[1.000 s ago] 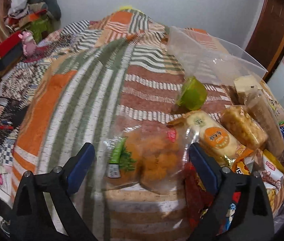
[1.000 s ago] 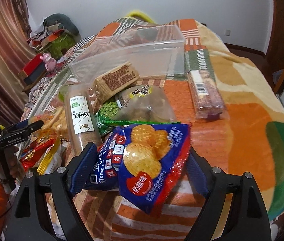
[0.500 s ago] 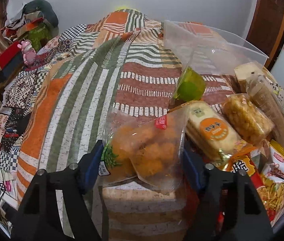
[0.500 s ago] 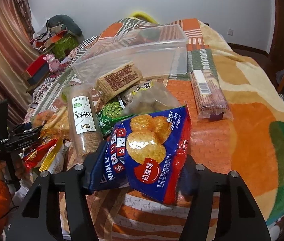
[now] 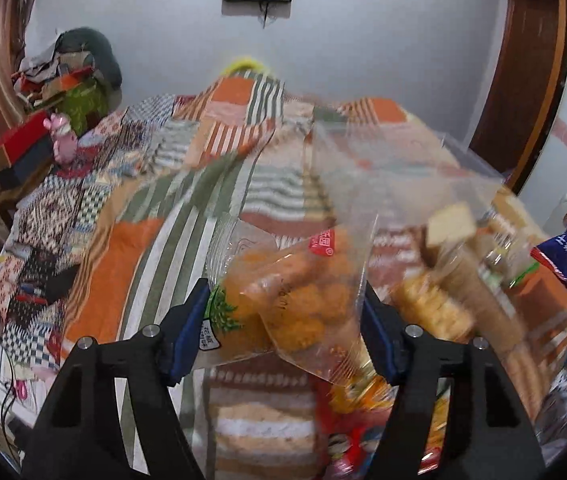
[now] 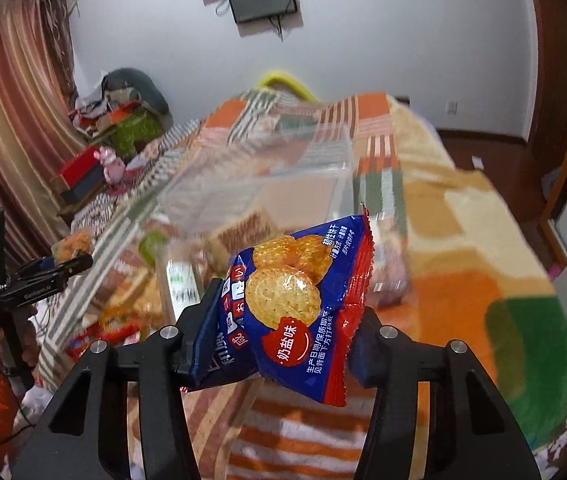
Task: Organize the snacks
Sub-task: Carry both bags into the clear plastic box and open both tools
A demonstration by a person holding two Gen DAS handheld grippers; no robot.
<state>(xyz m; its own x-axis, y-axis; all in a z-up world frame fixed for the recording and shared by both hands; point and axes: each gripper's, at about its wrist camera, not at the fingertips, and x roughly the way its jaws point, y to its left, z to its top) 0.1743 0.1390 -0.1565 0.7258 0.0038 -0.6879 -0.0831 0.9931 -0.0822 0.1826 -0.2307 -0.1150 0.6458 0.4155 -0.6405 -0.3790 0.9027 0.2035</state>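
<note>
Both tongs mid-carry above the bed: left tongs (image 5: 283, 320) pinching a clear bag of orange snacks (image 5: 291, 292), right tongs (image 6: 283, 320) pinching a blue cracker packet (image 6: 295, 304). Next, likely, the clear bin (image 6: 267, 176) at twelve o'clock.

On the blue cracker bag (image 6: 295, 300), "奶盐味" was printed in a red badge, with "韧性饼干" along its upper right edge. Other packet labels were blurred beyond reading.
</note>
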